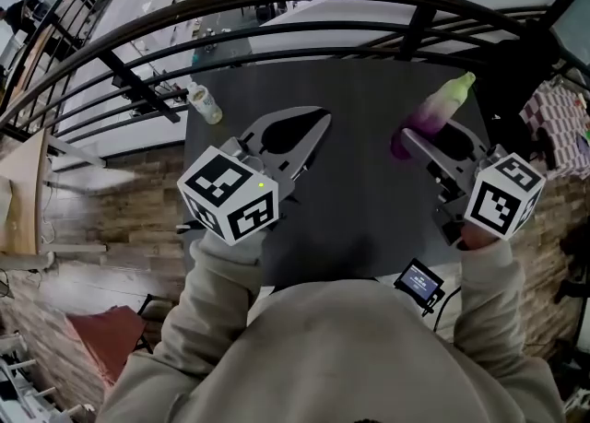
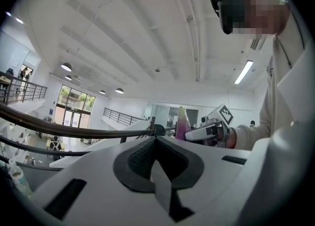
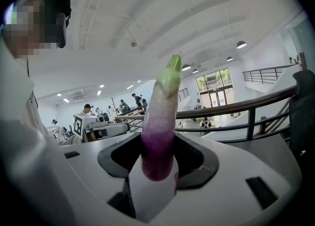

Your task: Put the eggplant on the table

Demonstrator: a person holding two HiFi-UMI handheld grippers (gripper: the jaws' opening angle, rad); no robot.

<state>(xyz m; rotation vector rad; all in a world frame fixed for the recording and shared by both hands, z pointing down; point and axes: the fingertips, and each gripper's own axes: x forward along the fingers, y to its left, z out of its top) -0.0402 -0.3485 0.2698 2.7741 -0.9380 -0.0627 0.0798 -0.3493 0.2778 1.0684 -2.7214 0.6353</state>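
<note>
Clamping the eggplant (image 1: 441, 106) by its thick purple end, the right gripper (image 1: 410, 145) is holding it over the table (image 1: 359, 218) at upper right; it is probably handling as light, firm and slippery. The left gripper (image 1: 313, 126) is idling, jaws together.

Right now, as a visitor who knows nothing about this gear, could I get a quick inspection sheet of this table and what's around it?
Surface: dark table, seen from above.
Job's things: eggplant, purple with a green end, held over the table's right side.
Clutter: small bottle at the table's far left corner.
Grippers: left gripper jaws together, empty; right gripper clamped on the eggplant's purple end.
Cables: thin cable beside a small screen device near the person's body.
Surroundings: curved black railing beyond the table; checkered cloth at right.
</note>
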